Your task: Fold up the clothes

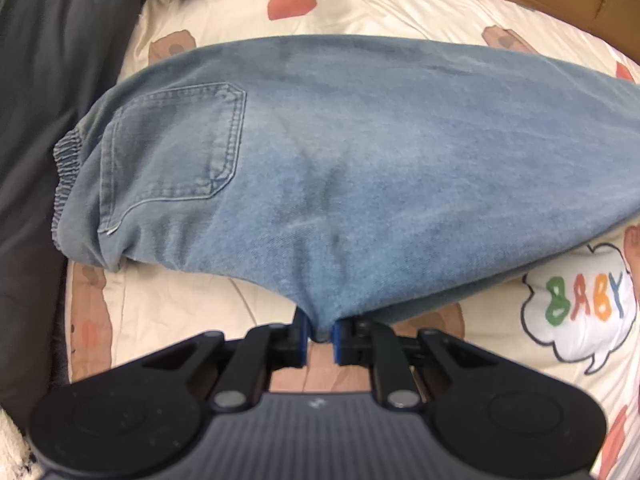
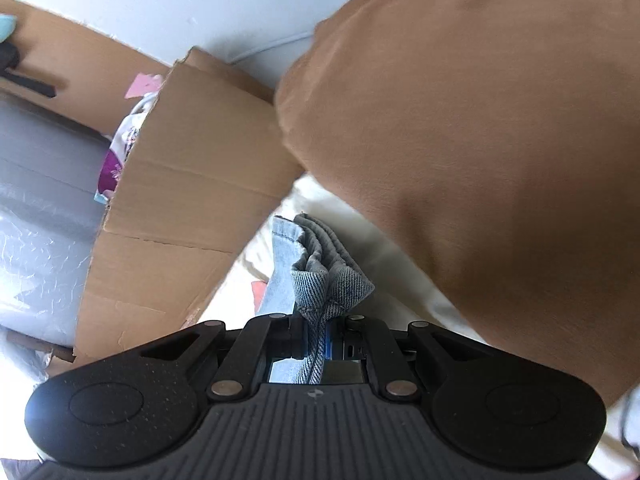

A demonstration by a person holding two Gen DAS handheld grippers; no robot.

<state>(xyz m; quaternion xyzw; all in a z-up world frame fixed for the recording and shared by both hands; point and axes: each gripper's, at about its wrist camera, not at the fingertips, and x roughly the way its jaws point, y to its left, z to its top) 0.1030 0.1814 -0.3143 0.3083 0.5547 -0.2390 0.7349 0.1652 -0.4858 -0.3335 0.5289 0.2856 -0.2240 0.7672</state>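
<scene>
My left gripper [image 1: 320, 334] points steeply down over a bed, its blue-padded fingers [image 1: 304, 330] pinching the near edge of a pair of light blue jeans [image 1: 340, 152]. The jeans spread wide across the left wrist view, back pocket [image 1: 176, 148] facing up and the gathered elastic waistband [image 1: 66, 184] off to the left, lying over a cream quilt [image 1: 400, 4] printed with brown bears, red shapes and a white cloud that reads "BABY" [image 1: 584, 296]. A dark grey pillow or cushion [image 1: 44, 92] runs along the left side of the quilt, and a strip of cardboard shows along the top right. From the right wrist view, my right gripper [image 2: 320, 344] has its fingers pressed close on a bunched fold of the same denim, a hemmed, crumpled edge [image 2: 328, 276] rising just ahead of the pads with a paler stretch of the fabric beside it. An open cardboard box [image 2: 180, 208] stands close on the left of that view, a flap tilted toward the camera, with patterned white and purple fabric [image 2: 120, 152] showing behind it. A large tan cloth surface [image 2: 500, 140] fills the right and upper part of the frame; I cannot tell what it belongs to. Cream bedding shows between the box and the tan cloth.
</scene>
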